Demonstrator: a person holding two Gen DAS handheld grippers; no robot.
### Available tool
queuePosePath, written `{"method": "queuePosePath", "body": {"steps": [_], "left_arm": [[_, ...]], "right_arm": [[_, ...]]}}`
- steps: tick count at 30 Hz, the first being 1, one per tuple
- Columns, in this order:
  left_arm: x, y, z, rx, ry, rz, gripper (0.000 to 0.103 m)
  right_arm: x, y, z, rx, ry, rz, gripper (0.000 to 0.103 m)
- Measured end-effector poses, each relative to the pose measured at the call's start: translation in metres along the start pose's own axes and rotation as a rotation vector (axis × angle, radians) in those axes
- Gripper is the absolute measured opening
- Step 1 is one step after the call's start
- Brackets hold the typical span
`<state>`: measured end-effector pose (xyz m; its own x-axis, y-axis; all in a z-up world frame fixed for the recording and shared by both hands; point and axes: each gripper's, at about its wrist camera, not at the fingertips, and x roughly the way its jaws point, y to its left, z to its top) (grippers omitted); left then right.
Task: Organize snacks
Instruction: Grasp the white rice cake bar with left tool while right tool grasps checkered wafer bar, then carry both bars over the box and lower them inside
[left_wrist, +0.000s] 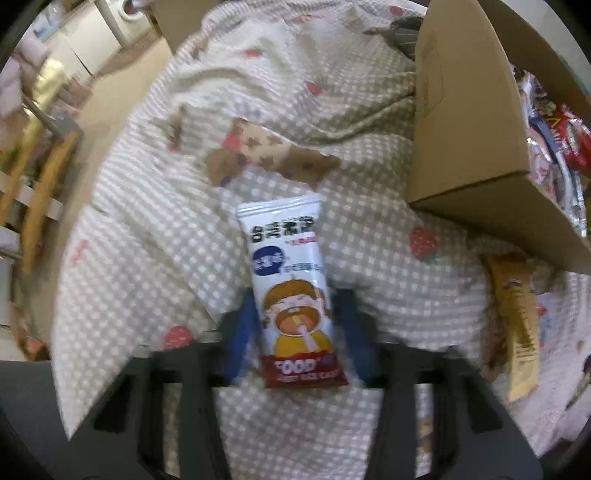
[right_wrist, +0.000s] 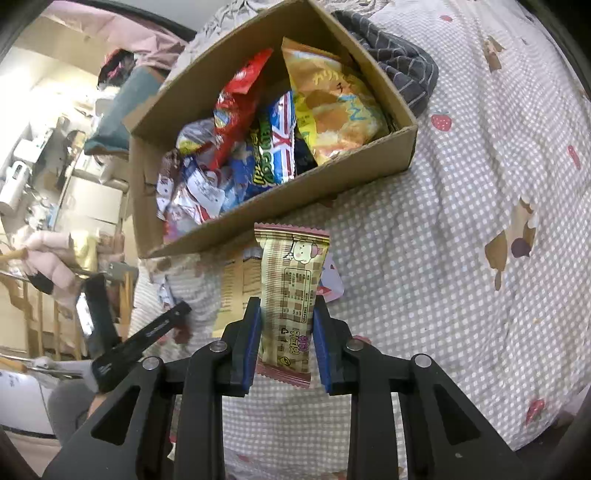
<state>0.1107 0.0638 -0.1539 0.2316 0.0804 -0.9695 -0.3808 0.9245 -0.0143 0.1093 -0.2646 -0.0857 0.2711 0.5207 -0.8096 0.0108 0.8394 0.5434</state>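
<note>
Snacks in hand, one per gripper. Left gripper (left_wrist: 295, 325) has its blue pads either side of a white rice-cake packet (left_wrist: 293, 291), seemingly pinching its lower half; motion blur makes firm contact a judgement. Right gripper (right_wrist: 286, 345) is clamped across the lower body of a tan checked wafer packet (right_wrist: 291, 295), pads touching both long edges, packet upright and just short of the near wall of the cardboard box (right_wrist: 280, 199). Box sits on a gingham bedspread (right_wrist: 461, 258) and is already heaped with bags: a large yellow chip bag (right_wrist: 332, 110), a red one (right_wrist: 236, 110), and several more, perhaps six or seven, count uncertain. Loose on the bedspread beside the box's near edge: one yellow-brown stick packet (left_wrist: 515, 325) in the left view, plus two flat packets partly hidden behind the wafer. Handling, as judged: both packets light, slick film, crushable contents; grip mid-body across the width, gently, clear of the crimped ends.
</note>
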Motion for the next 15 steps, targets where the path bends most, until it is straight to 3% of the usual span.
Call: {"method": "queuePosePath", "body": {"steps": [11, 15], "left_arm": [[-0.055, 0.028, -0.009, -0.026, -0.148, 0.025, 0.027], [-0.092, 0.028, -0.015, -0.054, -0.246, -0.046, 0.027]], "right_arm": [[-0.007, 0.004, 0.003, -0.016, -0.020, -0.008, 0.028], [-0.006, 0.012, 0.006, -0.029, -0.040, -0.007, 0.028]]}}
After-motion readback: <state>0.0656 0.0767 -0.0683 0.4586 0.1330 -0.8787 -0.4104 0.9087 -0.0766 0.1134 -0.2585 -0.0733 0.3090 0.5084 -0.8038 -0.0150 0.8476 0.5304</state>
